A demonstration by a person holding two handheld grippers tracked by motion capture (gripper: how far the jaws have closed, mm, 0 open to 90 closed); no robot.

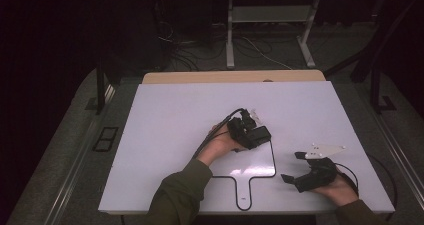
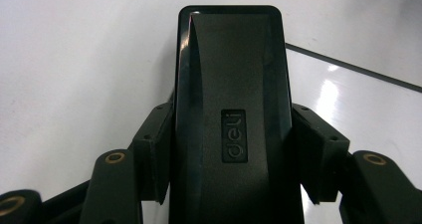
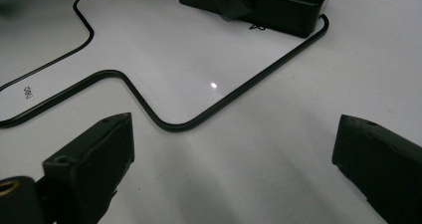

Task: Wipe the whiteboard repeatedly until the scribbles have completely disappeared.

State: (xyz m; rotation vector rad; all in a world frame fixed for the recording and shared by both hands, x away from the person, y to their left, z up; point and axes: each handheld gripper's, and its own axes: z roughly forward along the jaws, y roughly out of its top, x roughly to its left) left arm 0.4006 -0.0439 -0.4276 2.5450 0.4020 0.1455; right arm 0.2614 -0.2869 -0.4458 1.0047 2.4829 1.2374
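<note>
Black eraser (image 2: 231, 114) clamped in the left gripper (image 1: 252, 133), over the small whiteboard (image 1: 260, 162).

The eraser, a black block with an embossed label, sits squeezed between the left gripper's two pads, which press on its long sides; it hovers over or rests on the whiteboard's upper right corner, just inside the black rim. The right gripper (image 1: 292, 166) lies off the whiteboard's right edge, near the handle side, its jaws spread wide with nothing between them, resting in the person's hand on the white table (image 1: 165, 115).
</note>
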